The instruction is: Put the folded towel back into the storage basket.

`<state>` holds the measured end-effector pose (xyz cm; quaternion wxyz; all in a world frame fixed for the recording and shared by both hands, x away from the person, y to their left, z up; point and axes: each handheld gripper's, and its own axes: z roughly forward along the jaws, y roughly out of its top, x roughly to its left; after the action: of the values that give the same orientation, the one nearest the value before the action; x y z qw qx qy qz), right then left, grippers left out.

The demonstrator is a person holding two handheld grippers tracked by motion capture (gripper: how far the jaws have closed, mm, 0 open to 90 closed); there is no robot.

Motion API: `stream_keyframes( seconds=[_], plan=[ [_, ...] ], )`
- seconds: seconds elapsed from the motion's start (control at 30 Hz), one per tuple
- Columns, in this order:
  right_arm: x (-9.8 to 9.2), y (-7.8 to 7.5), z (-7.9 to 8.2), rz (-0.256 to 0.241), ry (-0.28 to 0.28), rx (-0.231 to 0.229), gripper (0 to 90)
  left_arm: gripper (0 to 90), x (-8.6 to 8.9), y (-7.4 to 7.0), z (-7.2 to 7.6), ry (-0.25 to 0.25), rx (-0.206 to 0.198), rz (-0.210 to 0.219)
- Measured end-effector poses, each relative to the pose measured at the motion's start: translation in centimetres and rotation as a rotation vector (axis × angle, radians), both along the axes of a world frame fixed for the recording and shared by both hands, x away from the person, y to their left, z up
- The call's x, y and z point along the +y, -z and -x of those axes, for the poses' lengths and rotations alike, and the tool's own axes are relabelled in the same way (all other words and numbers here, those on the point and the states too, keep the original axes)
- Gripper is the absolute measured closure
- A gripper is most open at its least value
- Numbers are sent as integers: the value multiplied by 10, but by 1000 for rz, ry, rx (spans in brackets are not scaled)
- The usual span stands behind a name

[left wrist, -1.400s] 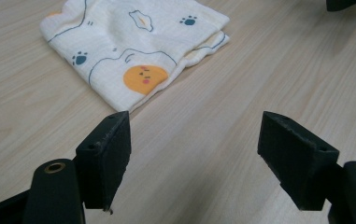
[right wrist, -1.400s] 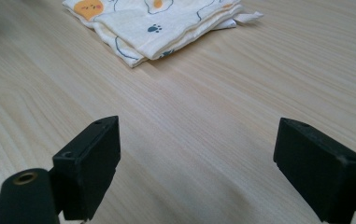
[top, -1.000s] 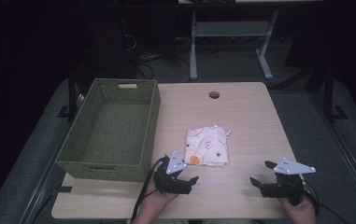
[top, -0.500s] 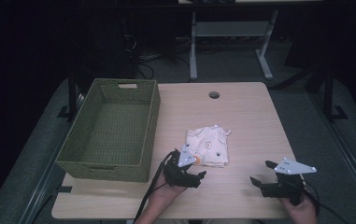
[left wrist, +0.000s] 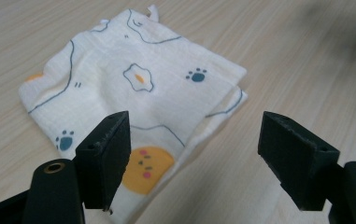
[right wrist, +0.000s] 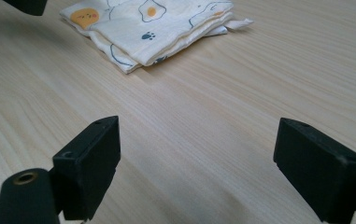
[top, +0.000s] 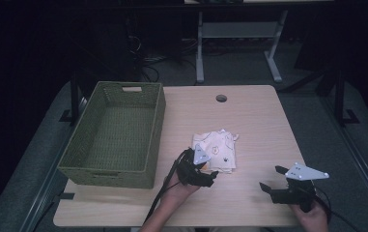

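A folded cream cloth (top: 219, 150) printed with paw marks, fried eggs and an orange face lies mid-table. It also appears in the left gripper view as the cloth (left wrist: 133, 88) and in the right gripper view as the cloth (right wrist: 152, 25). My left gripper (top: 205, 171) hovers over the cloth's near corner, jaws wide open; in its own view the left gripper (left wrist: 196, 158) has one jaw above the orange print and the other over bare wood. My right gripper (top: 272, 179) stands open above bare table at the front right, and the right gripper (right wrist: 196, 168) holds nothing.
A green woven basket (top: 158, 104) stands on the table's left side, nothing visible inside it. A round cable hole (top: 221, 98) sits near the far edge. The wooden table (top: 249, 116) ends close behind both hands.
My left gripper has moved forward and right, from the front edge to over the cloth's near corner. The right gripper has stayed where it was.
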<state>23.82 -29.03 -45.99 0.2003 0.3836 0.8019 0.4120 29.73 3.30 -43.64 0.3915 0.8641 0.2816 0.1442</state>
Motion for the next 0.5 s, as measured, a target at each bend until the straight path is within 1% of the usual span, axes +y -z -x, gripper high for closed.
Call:
stream_keyframes(
  seconds=[0.03, 0.23, 0.3, 0.4, 0.5],
  plan=[
    [0, 0, 0, 1, -1, -1, 145, 260, -2, 0, -2, 1, 1, -11],
    [0, 0, 1, -2, -1, 1, 145, 261, -11, -1, -13, -8, 0, -25],
    [0, 0, 1, -1, 0, 3, 145, 261, -13, -1, -18, -10, 1, -40],
    [0, 0, 2, -4, 1, -1, 145, 261, -15, -1, -26, -15, 13, -44],
    [-1, 0, 2, -3, 2, -1, 145, 262, -18, -1, -34, -17, 24, -57]
  ],
)
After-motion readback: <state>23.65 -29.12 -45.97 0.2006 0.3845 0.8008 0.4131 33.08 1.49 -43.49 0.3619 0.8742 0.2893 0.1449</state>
